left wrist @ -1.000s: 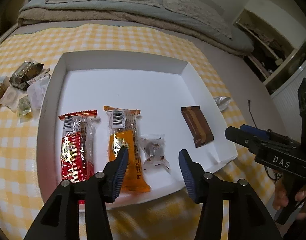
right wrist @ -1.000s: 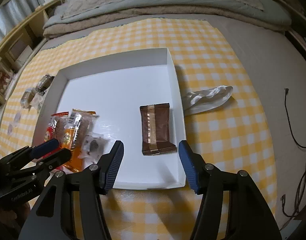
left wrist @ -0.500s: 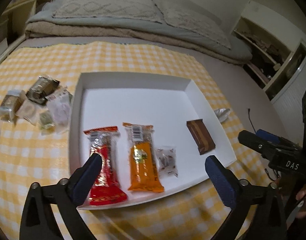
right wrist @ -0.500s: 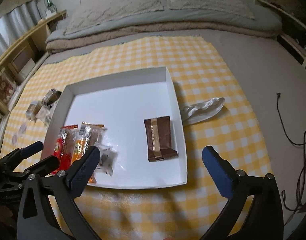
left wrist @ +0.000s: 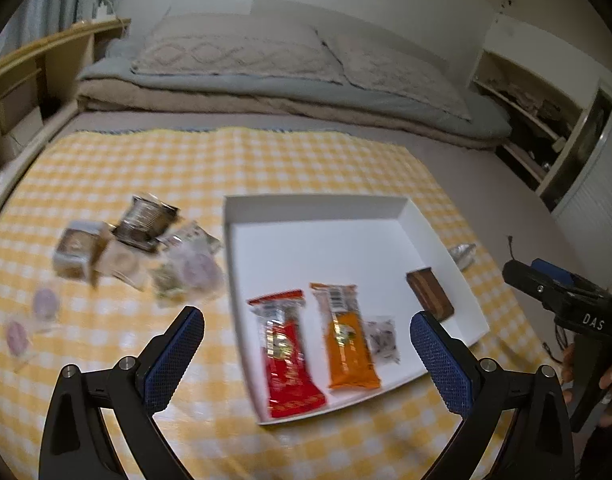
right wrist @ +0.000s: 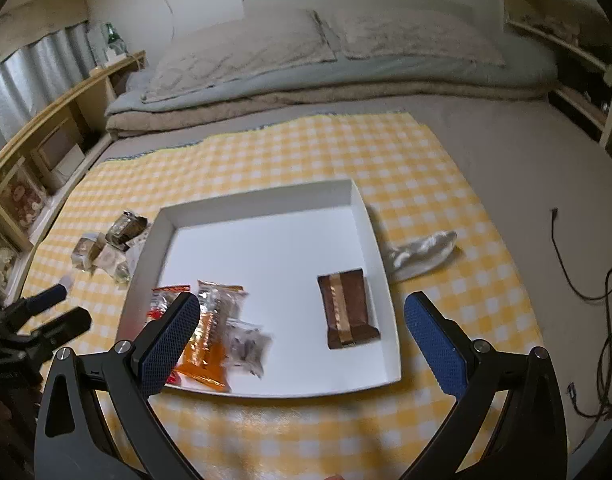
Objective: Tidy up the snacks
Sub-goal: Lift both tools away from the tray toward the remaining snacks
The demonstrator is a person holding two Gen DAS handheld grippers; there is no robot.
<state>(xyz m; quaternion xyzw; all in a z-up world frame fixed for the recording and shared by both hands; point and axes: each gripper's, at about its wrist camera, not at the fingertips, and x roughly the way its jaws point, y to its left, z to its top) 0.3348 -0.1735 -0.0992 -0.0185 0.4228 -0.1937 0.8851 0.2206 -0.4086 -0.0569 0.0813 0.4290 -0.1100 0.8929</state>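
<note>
A white tray (left wrist: 322, 208) (right wrist: 261, 200) lies on a yellow checked cloth. Inside it lie a red snack bar (left wrist: 285, 348), an orange bar (left wrist: 346, 344) (right wrist: 209, 340), a small clear packet (left wrist: 382, 340) (right wrist: 245, 346) and a brown bar (left wrist: 430, 294) (right wrist: 346, 308). A heap of loose snacks (left wrist: 141, 248) (right wrist: 105, 246) rests on the cloth left of the tray. My left gripper (left wrist: 306, 360) hangs above the tray's near left corner, open and empty. My right gripper (right wrist: 297, 344) hovers over the tray's near edge, open and empty.
A silvery wrapper (right wrist: 422, 254) (left wrist: 462, 254) lies on the cloth right of the tray. Folded bedding and pillows (right wrist: 326, 64) run along the far side. Wooden shelves (right wrist: 33, 152) line the left; a black cable (right wrist: 578, 280) lies on the floor at right.
Both grippers went from partly closed to wide open and rose back from the tray. The left view swung left, so the loose snack heap shows more fully.
</note>
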